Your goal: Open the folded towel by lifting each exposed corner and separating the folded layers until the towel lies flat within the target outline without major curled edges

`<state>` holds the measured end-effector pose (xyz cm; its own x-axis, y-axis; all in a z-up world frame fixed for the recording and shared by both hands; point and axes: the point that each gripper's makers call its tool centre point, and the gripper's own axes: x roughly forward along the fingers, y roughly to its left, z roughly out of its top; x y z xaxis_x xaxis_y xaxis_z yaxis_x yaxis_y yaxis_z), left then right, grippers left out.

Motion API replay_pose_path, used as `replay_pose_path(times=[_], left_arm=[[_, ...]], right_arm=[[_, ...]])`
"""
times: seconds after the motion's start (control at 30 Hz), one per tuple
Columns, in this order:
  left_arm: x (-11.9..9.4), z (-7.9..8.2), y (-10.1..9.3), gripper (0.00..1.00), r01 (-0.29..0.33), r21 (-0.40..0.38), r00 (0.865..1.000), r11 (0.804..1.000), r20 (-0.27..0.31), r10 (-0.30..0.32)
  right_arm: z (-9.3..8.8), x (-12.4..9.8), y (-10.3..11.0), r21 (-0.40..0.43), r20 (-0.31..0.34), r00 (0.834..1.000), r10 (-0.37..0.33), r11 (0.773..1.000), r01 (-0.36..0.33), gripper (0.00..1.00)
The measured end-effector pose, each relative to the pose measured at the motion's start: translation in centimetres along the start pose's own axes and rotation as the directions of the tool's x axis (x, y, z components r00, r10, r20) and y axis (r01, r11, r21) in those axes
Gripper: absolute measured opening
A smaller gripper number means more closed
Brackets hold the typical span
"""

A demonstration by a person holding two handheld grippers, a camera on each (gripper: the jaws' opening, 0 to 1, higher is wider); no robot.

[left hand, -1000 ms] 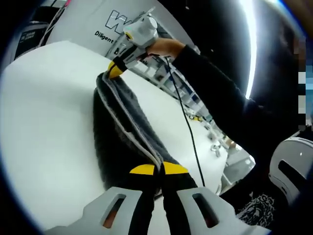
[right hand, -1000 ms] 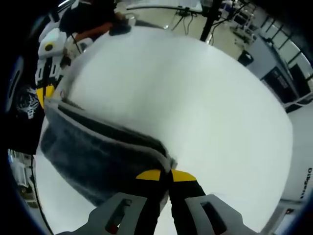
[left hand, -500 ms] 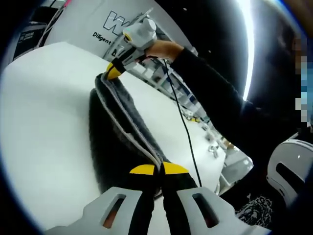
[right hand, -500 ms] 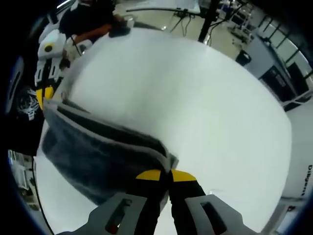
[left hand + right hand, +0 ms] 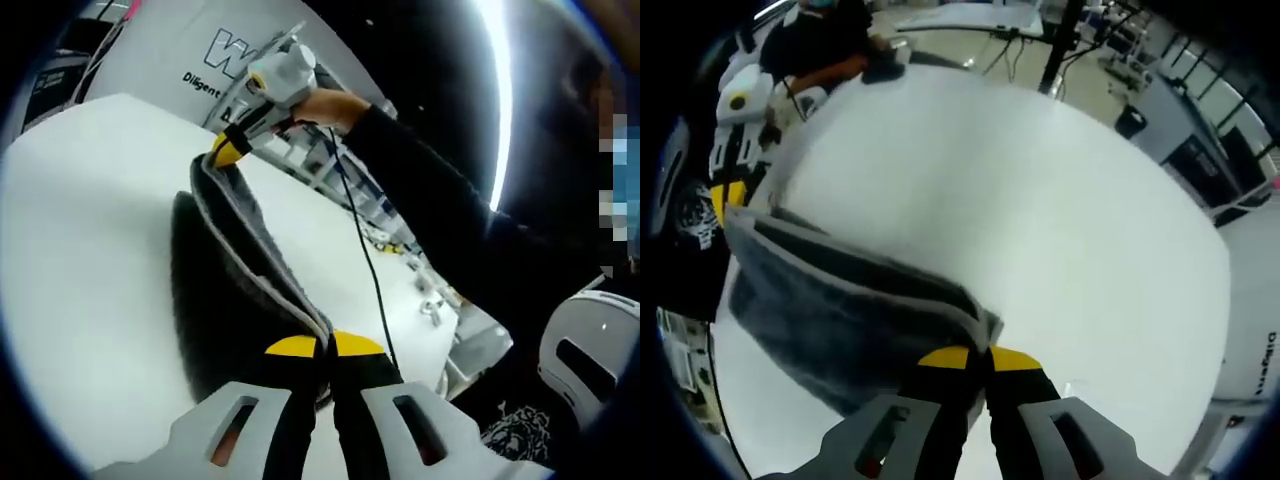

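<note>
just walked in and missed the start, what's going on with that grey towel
A person is holding a dark grey towel up over a white table with two hand-held tongs. The left tongs are shut on one end of the towel's pale-trimmed edge, the right tongs on the other end. The towel hangs between them, its layers still folded together, not yet laid flat.
</note>
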<state>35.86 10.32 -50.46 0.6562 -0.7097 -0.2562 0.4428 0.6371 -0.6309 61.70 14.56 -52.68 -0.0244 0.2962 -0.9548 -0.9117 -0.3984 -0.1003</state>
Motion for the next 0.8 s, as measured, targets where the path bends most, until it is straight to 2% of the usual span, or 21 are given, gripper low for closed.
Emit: replay_pose_path(times=[0.33,0.8], left_arm=[[0.0,0.4,-0.6,0.02,0.011,0.021,1.0,1.0,0.013,-0.011],[-0.1,0.8,-1.5,0.02,0.014,0.051,1.0,0.999,0.02,-0.015]], right_arm=[[0.0,-0.6,1.3,-0.002,-0.007,1.0,-0.015,1.0,0.015,0.01],[0.0,-1.5,1.4,0.003,-0.003,1.0,-0.026,1.0,0.026,0.01]])
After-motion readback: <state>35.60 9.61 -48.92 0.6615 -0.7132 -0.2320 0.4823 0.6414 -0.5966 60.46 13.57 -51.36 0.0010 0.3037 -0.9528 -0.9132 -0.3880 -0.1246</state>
